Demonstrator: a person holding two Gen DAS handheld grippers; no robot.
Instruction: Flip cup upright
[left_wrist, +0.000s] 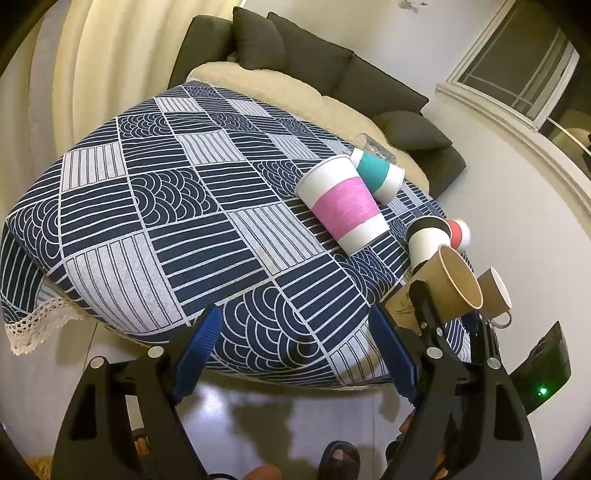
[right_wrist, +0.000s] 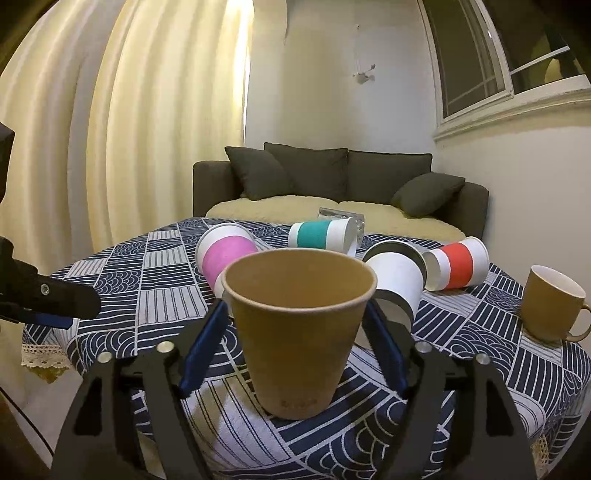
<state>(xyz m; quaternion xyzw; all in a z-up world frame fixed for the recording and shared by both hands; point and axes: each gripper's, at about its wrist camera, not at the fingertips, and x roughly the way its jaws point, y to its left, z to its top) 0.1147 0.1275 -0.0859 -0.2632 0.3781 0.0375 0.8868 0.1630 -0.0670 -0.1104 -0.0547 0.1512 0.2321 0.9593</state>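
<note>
Patterned cloth (right_wrist: 155, 280) covered the table before a dark sofa (right_wrist: 332, 173). Five paper cups: the brown cup (right_wrist: 299, 332) stood upright between the right gripper (right_wrist: 295, 328) pads, which looked pinched on it; pink (right_wrist: 225, 258), teal (right_wrist: 321, 234), white (right_wrist: 397, 280) and red (right_wrist: 456, 266) lay tipped behind. One mug (right_wrist: 552, 306) stood rightward. Left gripper (left_wrist: 295, 354) spread wide, holding nothing

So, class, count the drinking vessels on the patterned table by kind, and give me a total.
Paper cups: 5, namely brown cup, pink-banded cup, teal-banded cup, red-banded cup, black-and-white cup
Mugs: 1, brown mug
Clear glasses: 1, glass, on its side
Total: 7
</note>
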